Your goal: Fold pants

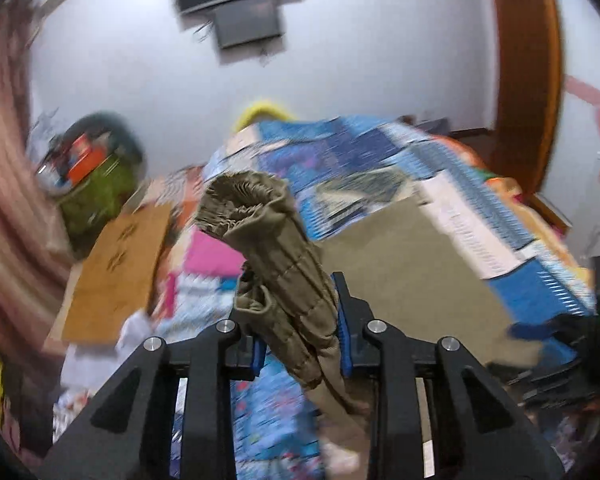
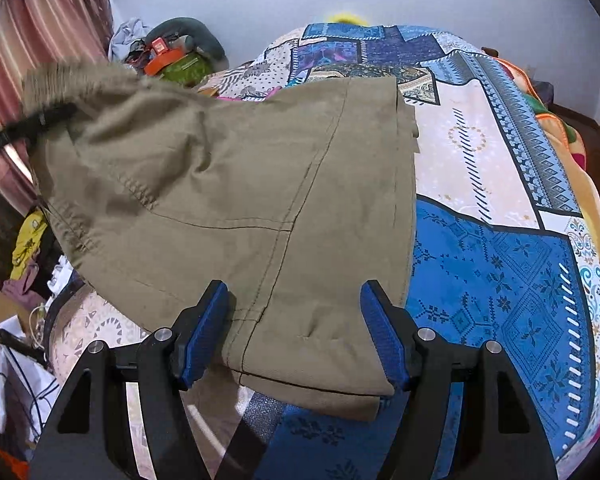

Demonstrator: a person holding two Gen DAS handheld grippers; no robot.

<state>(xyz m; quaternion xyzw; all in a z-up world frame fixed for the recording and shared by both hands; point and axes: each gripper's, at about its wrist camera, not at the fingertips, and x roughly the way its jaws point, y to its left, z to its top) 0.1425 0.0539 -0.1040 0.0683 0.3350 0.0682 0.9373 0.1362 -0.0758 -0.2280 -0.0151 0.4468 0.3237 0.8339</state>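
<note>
The left gripper (image 1: pixel 300 332) was clamped on the gathered waistband of the khaki pants (image 2: pixel 240 184) and held it up. The right gripper (image 2: pixel 296 332) stood with fingers apart above the pants, which lay on the patterned bedspread (image 2: pixel 496 264).

Pants (image 2: pixel 236 184): khaki-olive, dark seam stitching. Bedspread (image 2: pixel 500 264): patchwork of blue, cream and navy geometric prints. Curtain (image 2: pixel 40 20), upper left: pink stripes. Tongs (image 2: pixel 296 332): black, blue pads.

Left view motion-blurred; fisheye-warped edges.
</note>
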